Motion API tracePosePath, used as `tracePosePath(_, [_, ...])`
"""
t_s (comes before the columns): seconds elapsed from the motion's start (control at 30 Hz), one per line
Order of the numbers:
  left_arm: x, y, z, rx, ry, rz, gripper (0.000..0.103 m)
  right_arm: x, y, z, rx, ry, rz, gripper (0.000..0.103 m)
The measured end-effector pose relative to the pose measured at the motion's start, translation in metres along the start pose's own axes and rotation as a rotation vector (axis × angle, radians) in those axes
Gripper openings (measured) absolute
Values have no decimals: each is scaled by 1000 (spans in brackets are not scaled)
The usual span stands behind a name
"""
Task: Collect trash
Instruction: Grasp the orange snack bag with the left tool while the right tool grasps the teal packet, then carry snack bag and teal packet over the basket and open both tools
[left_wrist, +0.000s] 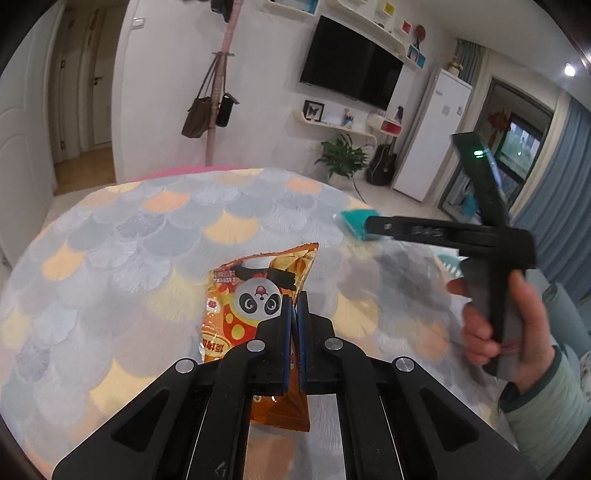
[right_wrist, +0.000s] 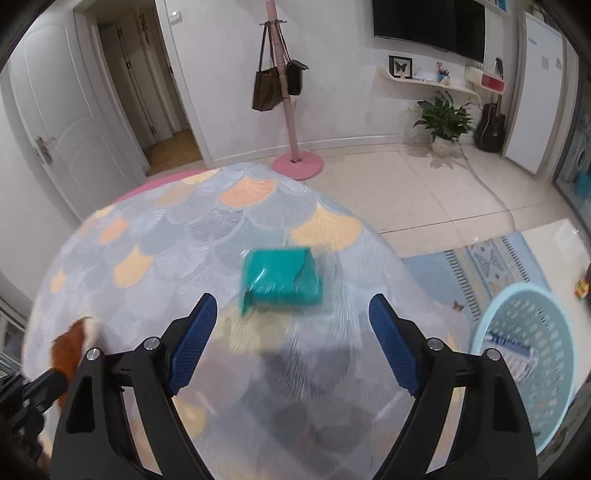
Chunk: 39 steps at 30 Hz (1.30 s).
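Observation:
My left gripper (left_wrist: 294, 301) is shut on an orange snack bag with a panda print (left_wrist: 255, 302), which lies on the table with the scale-patterned cloth (left_wrist: 147, 240). A teal packet (right_wrist: 282, 280) lies on the cloth just ahead of my right gripper (right_wrist: 291, 314), which is open and empty, its blue pads either side of the packet and short of it. In the left wrist view the right gripper (left_wrist: 360, 236) hovers at the teal packet (left_wrist: 354, 223). The orange bag's edge shows at the left of the right wrist view (right_wrist: 72, 341).
A light blue perforated basket (right_wrist: 532, 354) with a wrapper in it stands on the floor to the right of the table, on a patterned rug (right_wrist: 491, 262). A pink coat stand (right_wrist: 293, 110) with bags, a potted plant (right_wrist: 445, 122) and a guitar stand by the far wall.

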<state>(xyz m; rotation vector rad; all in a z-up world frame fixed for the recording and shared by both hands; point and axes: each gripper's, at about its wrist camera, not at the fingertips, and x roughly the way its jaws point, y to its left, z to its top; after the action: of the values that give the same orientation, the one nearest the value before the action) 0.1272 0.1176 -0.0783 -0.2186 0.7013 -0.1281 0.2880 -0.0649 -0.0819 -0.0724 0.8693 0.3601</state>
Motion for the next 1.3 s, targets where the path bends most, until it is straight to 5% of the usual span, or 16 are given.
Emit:
tracePosePath(0.3, [19,3,-4,-10,20,6,1,27,16,6,-53,15,-52,78])
tracePosePath(0.4, [19,1,-5,-3,23,8,1,25,16,3,-49,13,-38,51])
tracePosePath(0.43, [19,-1,-5,3,21,10,1,25,15,2,-47,16,-25,51])
tracePosePath(0.7, [4,-20,13,44,-26,-17,1,-38,3,-7,2,-124,45,49])
tracePosePath(0.9, [-9,-60,33,130,-84,-55,1,-108,-34,-13,62,-253,5,49])
tracePosePath(1.03, [-15,-98,48,196,-121,-106,1,-146,-68,-26,88,-302,-131,49])
tracePosePath(1.3, [3,-176,62,302,-125,-199,1,-175,-151,-62,221,-297,-202,49])
